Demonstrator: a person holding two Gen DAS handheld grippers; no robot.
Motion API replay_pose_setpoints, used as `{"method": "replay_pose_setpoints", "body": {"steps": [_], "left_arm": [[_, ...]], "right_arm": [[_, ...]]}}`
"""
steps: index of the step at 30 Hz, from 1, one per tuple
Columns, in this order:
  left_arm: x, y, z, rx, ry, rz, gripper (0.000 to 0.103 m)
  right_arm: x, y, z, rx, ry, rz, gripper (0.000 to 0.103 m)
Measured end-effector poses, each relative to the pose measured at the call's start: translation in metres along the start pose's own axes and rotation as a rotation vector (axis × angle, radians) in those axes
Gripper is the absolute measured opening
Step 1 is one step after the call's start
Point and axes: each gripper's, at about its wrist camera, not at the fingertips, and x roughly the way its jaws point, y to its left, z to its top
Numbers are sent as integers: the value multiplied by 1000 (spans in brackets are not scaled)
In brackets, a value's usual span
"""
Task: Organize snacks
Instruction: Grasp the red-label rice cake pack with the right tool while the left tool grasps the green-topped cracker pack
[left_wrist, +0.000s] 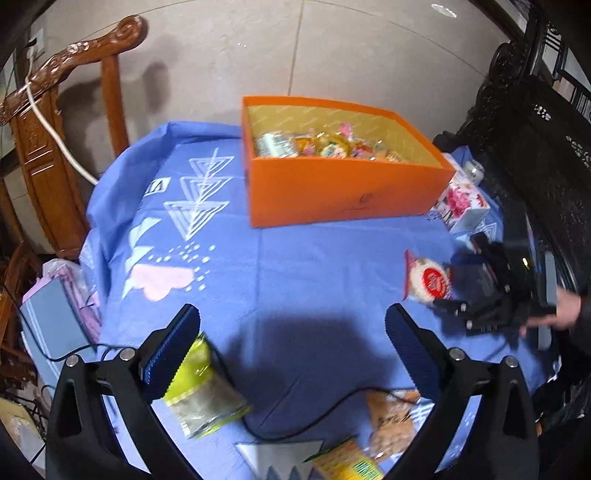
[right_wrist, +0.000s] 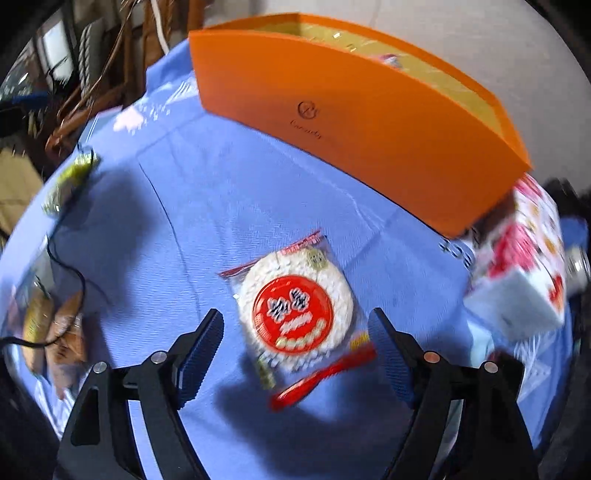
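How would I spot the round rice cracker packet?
Find the orange box on the blue tablecloth. In front of it lies the rice cracker packet, clear plastic. Only it shows a white disc with a big red circle.

Ahead of my left tool a blue patterned cloth (left_wrist: 295, 266) covers the table. A black cable (left_wrist: 303, 424) snakes across it just below that tool's fingers. Off to the far left stands a carved wooden chair (left_wrist: 55, 110) with a white cord (left_wrist: 55, 129) draped over its arm. Ahead and to the right, a flowered tissue box (left_wrist: 463, 206) sits, with a can (left_wrist: 474, 170) just behind it. Pale floor tiles (left_wrist: 295, 48) lie beyond.
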Motion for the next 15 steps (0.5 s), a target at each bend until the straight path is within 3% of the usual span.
{"method": "replay_pose_setpoints", "body": {"steps": [3,6,15], "left_arm": [[-4,7,-15,-9,27,11,99],[-5,5,-35,-16,71,20,99],[10,-34,-108,-4,254,2,99]], "right_arm": [[19,0,7,-57,43,25,81],[30,1,8,-75,58,42,73],[16,-4,-6,60,7,68,72]]}}
